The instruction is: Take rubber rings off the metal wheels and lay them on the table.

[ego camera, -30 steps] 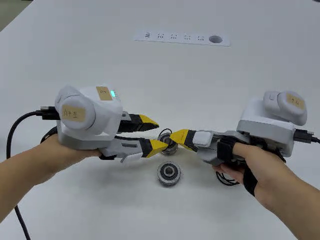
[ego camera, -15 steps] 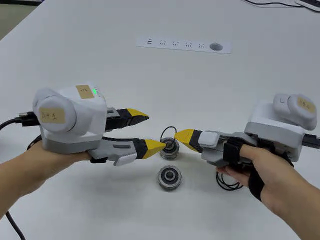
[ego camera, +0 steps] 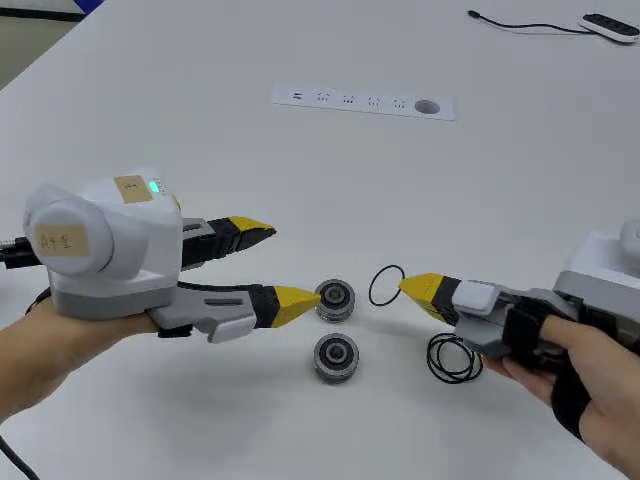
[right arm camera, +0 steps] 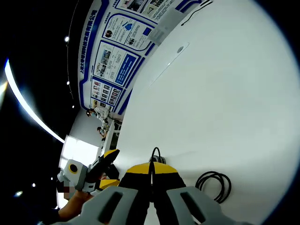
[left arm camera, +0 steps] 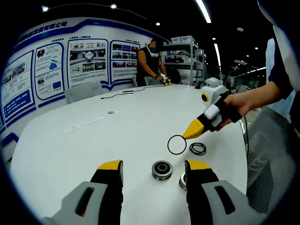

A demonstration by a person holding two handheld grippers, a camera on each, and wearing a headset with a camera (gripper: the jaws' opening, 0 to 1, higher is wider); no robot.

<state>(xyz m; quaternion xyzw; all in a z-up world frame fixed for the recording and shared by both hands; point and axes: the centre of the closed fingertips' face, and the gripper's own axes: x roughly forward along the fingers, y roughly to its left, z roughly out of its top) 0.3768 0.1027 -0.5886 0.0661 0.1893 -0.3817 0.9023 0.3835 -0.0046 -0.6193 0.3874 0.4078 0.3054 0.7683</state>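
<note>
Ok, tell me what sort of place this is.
Most likely a company lab or demo workshop: a large white table with a built-in socket strip, information posters along the wall, and storage shelves near another person working at the far end.

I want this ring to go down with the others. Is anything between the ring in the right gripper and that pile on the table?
Nothing visible does. The ring hangs from the shut right gripper; the pile lies on bare table beside that gripper. Both wheels sit off to the other side.
</note>
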